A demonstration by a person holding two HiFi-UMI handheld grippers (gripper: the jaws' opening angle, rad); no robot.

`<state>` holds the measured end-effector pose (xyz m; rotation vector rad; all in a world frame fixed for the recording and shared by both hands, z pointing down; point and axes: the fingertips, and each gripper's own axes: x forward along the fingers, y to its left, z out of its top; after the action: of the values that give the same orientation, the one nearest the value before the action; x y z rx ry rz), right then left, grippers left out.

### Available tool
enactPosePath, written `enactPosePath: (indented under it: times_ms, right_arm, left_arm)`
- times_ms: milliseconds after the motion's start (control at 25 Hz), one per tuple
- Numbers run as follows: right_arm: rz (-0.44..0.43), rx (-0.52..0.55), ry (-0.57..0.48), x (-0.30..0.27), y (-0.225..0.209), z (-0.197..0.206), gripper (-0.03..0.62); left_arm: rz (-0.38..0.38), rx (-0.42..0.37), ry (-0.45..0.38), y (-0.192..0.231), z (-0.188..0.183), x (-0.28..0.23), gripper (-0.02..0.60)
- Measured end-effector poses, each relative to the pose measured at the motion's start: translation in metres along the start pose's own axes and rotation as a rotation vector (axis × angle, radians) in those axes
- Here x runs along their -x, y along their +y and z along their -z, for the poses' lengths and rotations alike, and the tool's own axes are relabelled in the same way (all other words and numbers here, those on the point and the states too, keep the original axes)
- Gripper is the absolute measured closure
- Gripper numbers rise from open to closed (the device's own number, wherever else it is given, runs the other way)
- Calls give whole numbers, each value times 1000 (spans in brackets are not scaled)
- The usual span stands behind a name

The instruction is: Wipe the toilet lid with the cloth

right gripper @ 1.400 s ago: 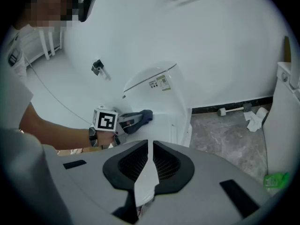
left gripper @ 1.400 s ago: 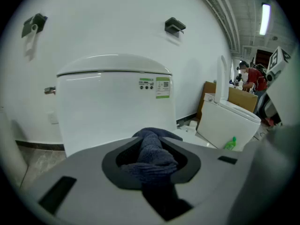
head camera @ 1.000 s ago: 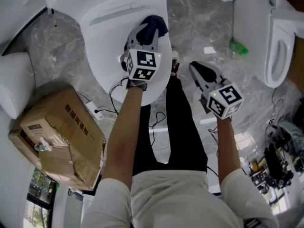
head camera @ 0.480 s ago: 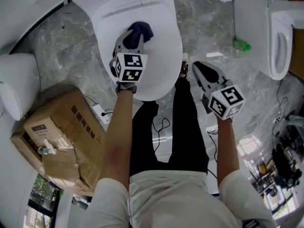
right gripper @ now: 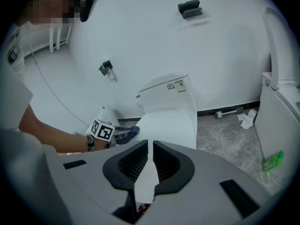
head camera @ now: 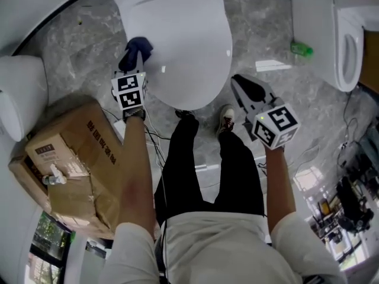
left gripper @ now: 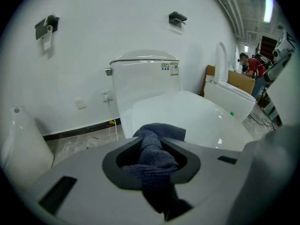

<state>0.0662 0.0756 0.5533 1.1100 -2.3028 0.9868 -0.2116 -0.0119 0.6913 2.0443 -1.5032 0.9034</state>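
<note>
The white toilet lid [head camera: 180,37] lies closed at the top of the head view. My left gripper [head camera: 132,57] is shut on a dark blue cloth [head camera: 138,46] and sits at the lid's left edge, the cloth partly over the floor. In the left gripper view the bunched cloth [left gripper: 153,154] fills the jaws, with the lid [left gripper: 197,114] and the tank [left gripper: 145,74] ahead. My right gripper [head camera: 246,92] hangs over the floor right of the lid's front, shut and empty. The right gripper view shows its jaws [right gripper: 149,146] a thin slit apart, the lid [right gripper: 171,125] and the left gripper [right gripper: 116,134] beyond.
A crumpled cardboard box [head camera: 71,158] lies at the lower left, with cables [head camera: 151,139] beside it. A second toilet [head camera: 331,34] stands at the right, near a green bottle [head camera: 299,50] and paper [head camera: 272,65]. A white rounded fixture [head camera: 18,99] is at the left. The person's shoe [head camera: 226,120] is near the lid's front.
My left gripper has swept the cloth from the middle of the lid to its left edge. The right gripper has shifted only a little and stayed shut.
</note>
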Motion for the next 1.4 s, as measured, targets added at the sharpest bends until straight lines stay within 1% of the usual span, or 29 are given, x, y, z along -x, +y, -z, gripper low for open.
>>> enactPosePath:
  times_ms: [80,160,280,400,560,760,920,1040,1240,1400]
  right_arm:
    - [-12,9,4,3,2,4,542]
    - [-11,24,7,8,-2,7,542]
    - [0,51,12,20,-14,12,542]
    - [12,76,15,34,-26,17,542]
    - [32,76,1,60,-41,23,542]
    - [73,76,-2,94,-62,35,542]
    - [74,94,8,116,-72,41,542]
    - [76,101,17,127,-76,45,542]
    - [65,99,32,133,-79,50,542]
    - [51,109,49,124,-78,55,542]
  left_arm:
    - [-16,34,-2,-2,8,7,489]
    - [-21,56,-12,-15,9,11,489]
    - [-1,70,-30,-49,4,12,489]
    - [17,73,-30,-84,0,9,489]
    - [37,85,-28,-125,-6,2,489]
    - [74,41,-15,-183,-16,-7,489]
    - [79,45,-19,-215,-18,-12,489]
    - [99,51,-16,-236,-18,-14,489]
    - [143,31,6,-269,-9,-11,489]
    - [196,-29,13,-294,10,-5,489]
